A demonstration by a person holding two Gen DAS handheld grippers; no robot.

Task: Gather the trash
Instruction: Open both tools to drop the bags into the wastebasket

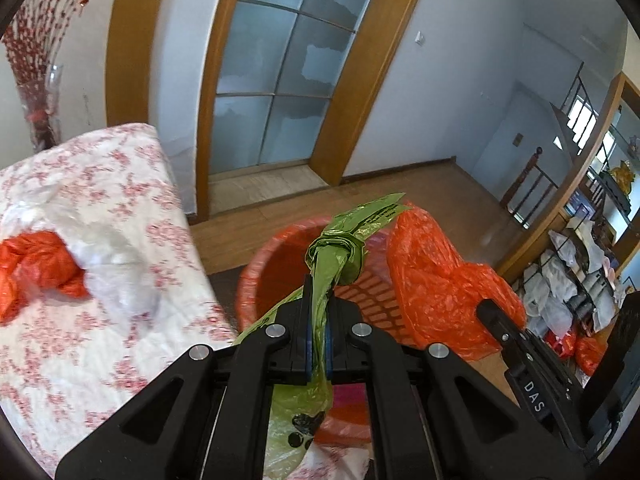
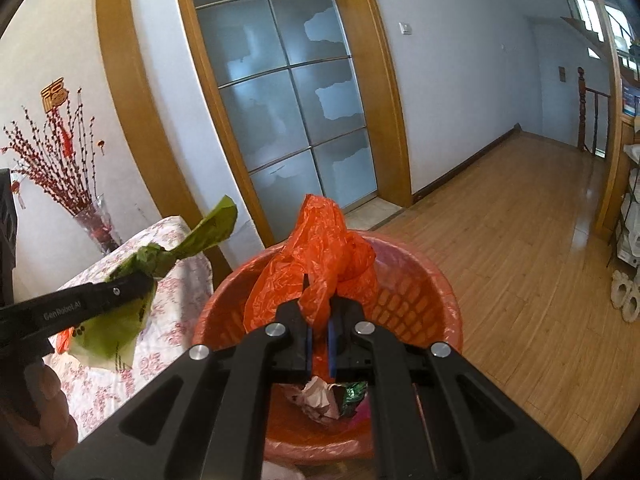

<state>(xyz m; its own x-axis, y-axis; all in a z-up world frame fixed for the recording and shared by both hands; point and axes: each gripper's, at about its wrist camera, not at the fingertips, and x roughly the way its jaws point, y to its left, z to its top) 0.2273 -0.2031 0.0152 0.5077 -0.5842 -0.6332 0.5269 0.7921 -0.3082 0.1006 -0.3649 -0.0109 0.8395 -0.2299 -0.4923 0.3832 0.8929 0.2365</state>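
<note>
A: Going left to right from the red bin (image 2: pixel 436 280). Far left of it is the table with the floral cloth (image 1: pixel 120 184). An orange bag (image 1: pixel 36 268) and some clear crumpled plastic (image 1: pixel 116 264) lie on the cloth, not collected yet.

B: Left tool?

A: The left gripper (image 1: pixel 318 320) is clamped on the green bag (image 1: pixel 340 252), pinching it just below the knot. In the right wrist view the bag hangs just left of the bin, over the table's edge, not over the mouth. The left wrist view lines it up with the bin's rim, but that may only be the angle.

B: Then the bin?

A: The bin is lined and sits on the wood floor, close against the table. Crumpled paper (image 2: pixel 320 396) and a green wrapper (image 2: pixel 352 394) are already inside.

B: Right tool?

A: The right gripper (image 2: pixel 320 312) is closed on the orange plastic bag (image 2: pixel 320 248), held bunched above the bin's mouth, toward the near side.

B: Step?

A: Looks like the carry-to-bin step, both loads in hand, neither dropped. It's partway through, since the table left of the bin has trash on it.

B: Next move?

A: Probably bring the green bag further right until it's fully over the bin's opening, then open the jaws. The orange one looks ready to release. Thin film may cling to the pads, so a small shake could be needed. After that, back left of the bin for the table pieces.
</note>
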